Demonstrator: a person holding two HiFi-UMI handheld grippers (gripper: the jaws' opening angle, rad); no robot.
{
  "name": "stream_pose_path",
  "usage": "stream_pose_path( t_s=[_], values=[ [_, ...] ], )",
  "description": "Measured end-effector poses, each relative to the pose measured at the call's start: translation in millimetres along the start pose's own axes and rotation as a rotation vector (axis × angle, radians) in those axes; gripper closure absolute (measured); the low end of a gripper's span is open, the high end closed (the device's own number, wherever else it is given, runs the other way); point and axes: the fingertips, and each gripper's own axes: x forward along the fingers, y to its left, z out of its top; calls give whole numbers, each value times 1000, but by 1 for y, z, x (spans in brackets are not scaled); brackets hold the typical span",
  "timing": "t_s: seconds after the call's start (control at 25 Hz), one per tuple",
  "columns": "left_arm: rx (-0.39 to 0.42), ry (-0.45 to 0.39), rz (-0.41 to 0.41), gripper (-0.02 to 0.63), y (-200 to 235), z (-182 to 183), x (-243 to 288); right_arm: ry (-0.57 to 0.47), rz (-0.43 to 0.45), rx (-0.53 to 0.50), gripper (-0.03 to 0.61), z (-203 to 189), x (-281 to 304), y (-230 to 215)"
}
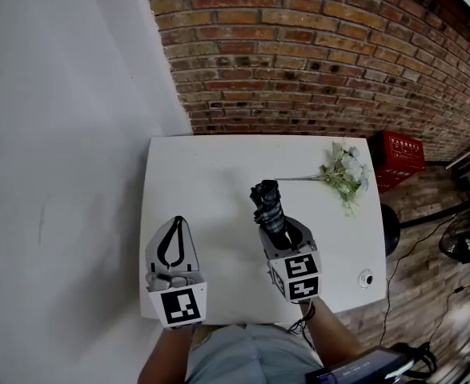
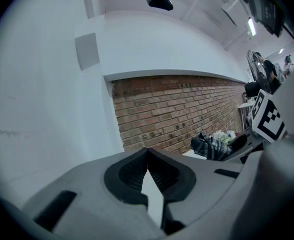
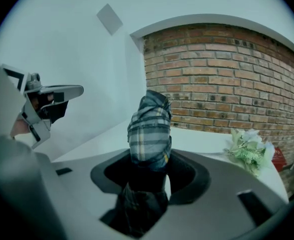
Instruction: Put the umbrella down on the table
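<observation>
The right tongs (image 1: 278, 229) are closed on a folded checked umbrella (image 1: 267, 202) and grip it near its lower end. The umbrella sticks out from the tongs, away from the person, over the middle of the white surface (image 1: 210, 174). In the right gripper view its cloth fills the space between the two jaws. I cannot tell if its far end touches the surface. The left tongs (image 1: 178, 219) are over the near left part of the surface, well apart from the umbrella. Their tips are together and nothing is between them. A bunch of pale flowers (image 1: 345, 173) lies near the far right corner. A red crate (image 1: 400, 157) stands on the floor by the brick wall (image 1: 315, 54).
</observation>
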Motion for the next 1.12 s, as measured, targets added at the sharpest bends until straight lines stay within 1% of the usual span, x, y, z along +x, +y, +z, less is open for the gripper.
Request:
stream_pose_path(
  t_s=[0.4, 1.12],
  values=[
    [8, 20, -7, 607, 2, -9, 9, 67, -10, 9, 380, -26, 18, -7],
    [0, 45, -18, 607, 5, -21, 26, 161, -31, 20, 377, -56, 39, -19]
  ],
)
